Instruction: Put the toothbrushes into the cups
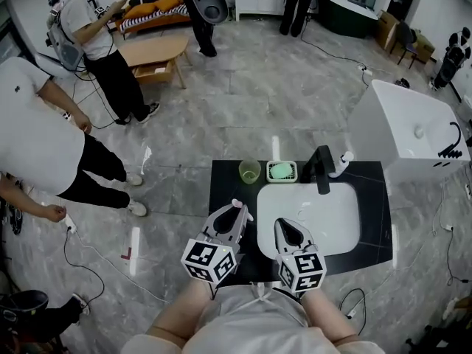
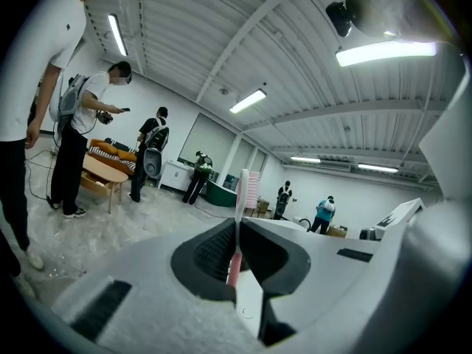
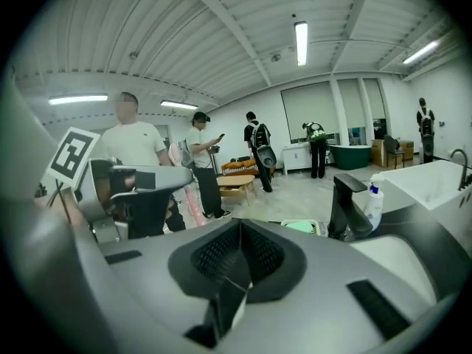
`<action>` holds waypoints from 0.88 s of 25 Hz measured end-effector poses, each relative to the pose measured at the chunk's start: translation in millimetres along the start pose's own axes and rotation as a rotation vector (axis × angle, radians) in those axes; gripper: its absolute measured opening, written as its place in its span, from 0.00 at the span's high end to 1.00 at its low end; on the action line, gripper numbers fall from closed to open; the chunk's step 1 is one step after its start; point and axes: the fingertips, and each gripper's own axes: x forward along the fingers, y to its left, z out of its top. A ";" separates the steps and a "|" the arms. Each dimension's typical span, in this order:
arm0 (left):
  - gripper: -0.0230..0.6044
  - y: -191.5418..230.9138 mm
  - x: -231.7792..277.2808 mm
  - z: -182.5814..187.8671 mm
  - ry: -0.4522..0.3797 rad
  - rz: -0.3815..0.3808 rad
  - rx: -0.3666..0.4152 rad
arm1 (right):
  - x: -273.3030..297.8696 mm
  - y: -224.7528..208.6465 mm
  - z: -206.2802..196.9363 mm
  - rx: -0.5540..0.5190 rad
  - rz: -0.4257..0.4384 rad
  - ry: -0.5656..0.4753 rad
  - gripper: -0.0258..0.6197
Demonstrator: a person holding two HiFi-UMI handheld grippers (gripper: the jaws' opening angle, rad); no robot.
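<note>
A translucent green cup [image 1: 249,171] stands at the back of the black counter [image 1: 225,190], left of the white sink [image 1: 310,216]. My left gripper [image 1: 237,209] hovers over the counter's left part, in front of the cup, shut on a pink toothbrush [image 2: 237,231] that stands upright between its jaws, bristles [image 2: 251,190] on top. In the right gripper view this left gripper [image 3: 136,186] and the toothbrush [image 3: 184,183] show at the left. My right gripper [image 1: 283,226] is over the sink's near left corner; its jaws [image 3: 240,234] meet with nothing between them.
A green soap dish [image 1: 281,171] sits right of the cup, then a black faucet [image 1: 321,169] and a small white bottle [image 1: 341,161]. People stand on the floor to the left [image 1: 37,146] and beyond [image 1: 96,43]. A white basin unit [image 1: 413,127] stands at right.
</note>
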 end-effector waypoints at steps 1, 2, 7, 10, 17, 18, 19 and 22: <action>0.91 5.8 8.2 6.1 -0.005 -0.005 0.006 | 7.2 -2.2 2.6 0.012 -0.004 0.002 0.92; 0.91 11.5 16.4 12.0 -0.011 -0.008 0.013 | 13.6 -4.5 4.4 0.022 -0.006 0.005 0.92; 0.91 40.6 54.7 33.5 -0.039 0.004 0.041 | 37.4 -17.0 5.3 0.039 -0.017 0.036 0.92; 0.91 53.7 73.2 36.4 -0.043 0.005 0.046 | 47.5 -25.0 6.6 0.040 -0.025 0.048 0.92; 0.91 84.8 108.7 27.8 -0.054 0.027 0.013 | 65.9 -32.6 5.5 0.042 -0.027 0.082 0.92; 0.91 88.7 113.4 24.7 -0.051 0.028 0.012 | 67.5 -33.0 4.4 0.043 -0.026 0.086 0.92; 0.91 92.1 117.9 21.7 -0.048 0.029 0.011 | 68.8 -33.3 3.2 0.044 -0.026 0.090 0.92; 0.91 100.2 128.3 12.7 -0.037 0.033 0.009 | 72.4 -31.3 -1.1 0.063 -0.015 0.105 0.92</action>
